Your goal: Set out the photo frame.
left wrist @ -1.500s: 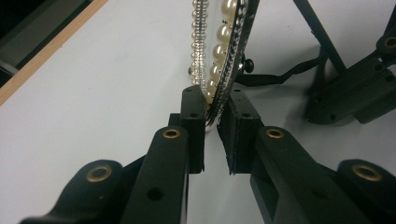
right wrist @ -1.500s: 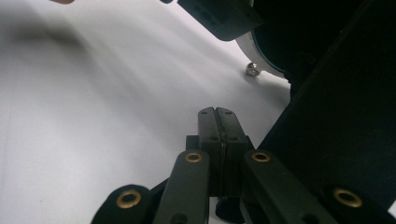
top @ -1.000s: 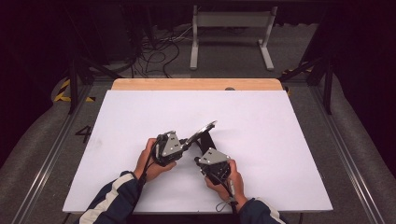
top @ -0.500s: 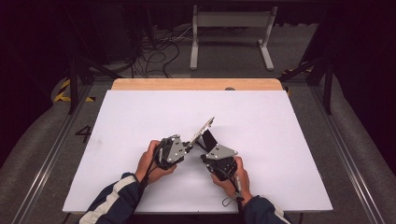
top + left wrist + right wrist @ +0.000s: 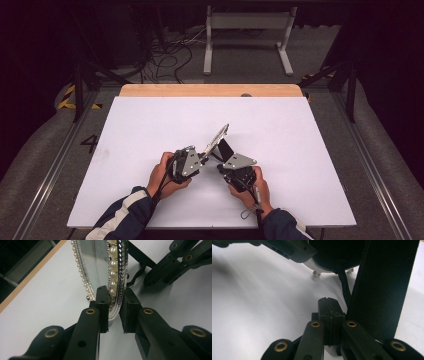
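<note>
Left gripper (image 5: pixel 113 312): fingers (image 5: pixel 102 302) pinched on the lower rim of a small mirror (image 5: pixel 100 267), one pad on the glass side, the other on the back, over the pearl-and-silver beaded edge. The mirror stands on edge, tilted, near the middle of the white counter (image 5: pixel 150 130), seen in the high view (image 5: pixel 216 140) between the two hands.

Right gripper (image 5: pixel 329 312): fingers (image 5: pixel 323 307) closed flat together with nothing between them, tips close beside the mirror's black fold-out stand (image 5: pixel 384 285) and its thin strut; whether they touch it cannot be told.

Handling, judged: light, rigid, and fragile. Glass face likely slick and easily marked; the beaded rim gives the pads something to bite on, though the pearls could chip or pop off under a hard squeeze. Best hold is across the frame edge, as now, with modest pressure. The stand looks stiff, hinged at the back, and suited to a nudge rather than a pull.
</note>
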Demonstrator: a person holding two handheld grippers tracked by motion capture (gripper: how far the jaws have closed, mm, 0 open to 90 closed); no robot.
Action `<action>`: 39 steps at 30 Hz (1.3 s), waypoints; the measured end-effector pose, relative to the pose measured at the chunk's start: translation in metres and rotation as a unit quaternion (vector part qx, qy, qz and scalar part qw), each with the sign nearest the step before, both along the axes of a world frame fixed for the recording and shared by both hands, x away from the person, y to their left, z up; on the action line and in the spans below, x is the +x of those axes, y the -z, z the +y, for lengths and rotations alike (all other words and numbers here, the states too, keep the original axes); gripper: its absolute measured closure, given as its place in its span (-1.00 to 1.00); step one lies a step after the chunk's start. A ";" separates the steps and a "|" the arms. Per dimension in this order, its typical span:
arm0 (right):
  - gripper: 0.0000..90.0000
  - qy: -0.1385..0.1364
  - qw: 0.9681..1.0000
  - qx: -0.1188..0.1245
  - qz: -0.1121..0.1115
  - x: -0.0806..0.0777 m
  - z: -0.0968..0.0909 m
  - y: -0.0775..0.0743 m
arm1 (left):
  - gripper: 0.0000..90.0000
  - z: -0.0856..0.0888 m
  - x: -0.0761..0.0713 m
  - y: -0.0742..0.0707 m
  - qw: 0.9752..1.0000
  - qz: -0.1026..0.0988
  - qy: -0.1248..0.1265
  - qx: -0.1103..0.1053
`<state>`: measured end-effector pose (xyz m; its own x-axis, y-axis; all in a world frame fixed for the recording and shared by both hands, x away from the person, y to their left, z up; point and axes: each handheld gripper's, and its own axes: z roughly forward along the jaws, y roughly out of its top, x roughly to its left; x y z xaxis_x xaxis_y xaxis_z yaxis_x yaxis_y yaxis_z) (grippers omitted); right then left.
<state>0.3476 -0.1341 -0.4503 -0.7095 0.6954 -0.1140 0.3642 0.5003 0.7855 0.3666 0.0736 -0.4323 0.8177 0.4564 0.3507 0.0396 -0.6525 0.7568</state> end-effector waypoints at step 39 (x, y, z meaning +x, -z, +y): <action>1.00 0.005 1.000 -0.011 0.025 0.001 -0.022 0.002 | 0.62 -0.009 -0.003 0.017 0.999 0.003 0.009 0.033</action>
<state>0.3486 -0.1564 -0.4520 -0.7081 0.6999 -0.0940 0.4075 0.5136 0.7551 0.3638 0.0645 -0.4488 0.8285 0.4169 0.3740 0.0320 -0.7019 0.7115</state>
